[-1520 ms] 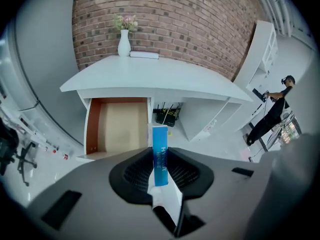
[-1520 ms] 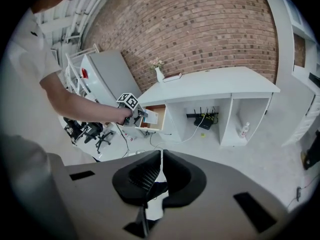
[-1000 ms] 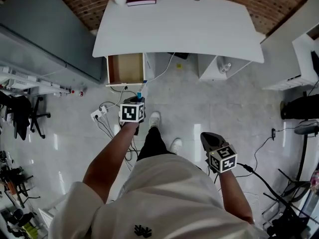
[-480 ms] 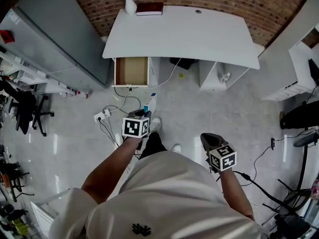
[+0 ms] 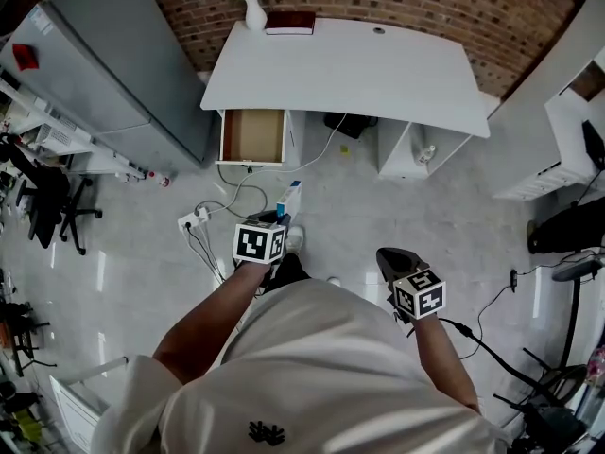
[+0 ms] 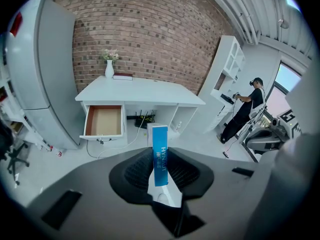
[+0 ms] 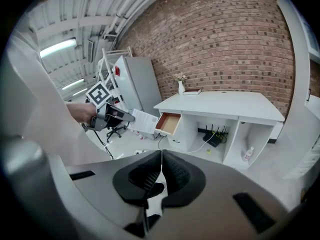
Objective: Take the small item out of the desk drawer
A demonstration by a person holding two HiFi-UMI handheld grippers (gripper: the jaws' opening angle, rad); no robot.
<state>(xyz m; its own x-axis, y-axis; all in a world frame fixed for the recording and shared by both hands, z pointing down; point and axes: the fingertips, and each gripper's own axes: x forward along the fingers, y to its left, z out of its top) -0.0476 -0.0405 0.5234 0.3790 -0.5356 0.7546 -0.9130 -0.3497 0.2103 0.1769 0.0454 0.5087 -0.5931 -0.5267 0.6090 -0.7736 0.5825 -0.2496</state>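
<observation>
One box [image 6: 158,136], lettering [image 6: 161,156] in left gripper view

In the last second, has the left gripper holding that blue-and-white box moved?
Yes: the left gripper, shut on the box, has pulled back from the open drawer; the gap between them is wider in the head view.

Slim blue-and-white box [image 6: 159,156]: held upright between the left gripper's [image 6: 158,149] jaws, top end projecting past the tips. Desk drawer [image 6: 104,121]: pulled open, brown-lined, seen well ahead, to the left.
</observation>
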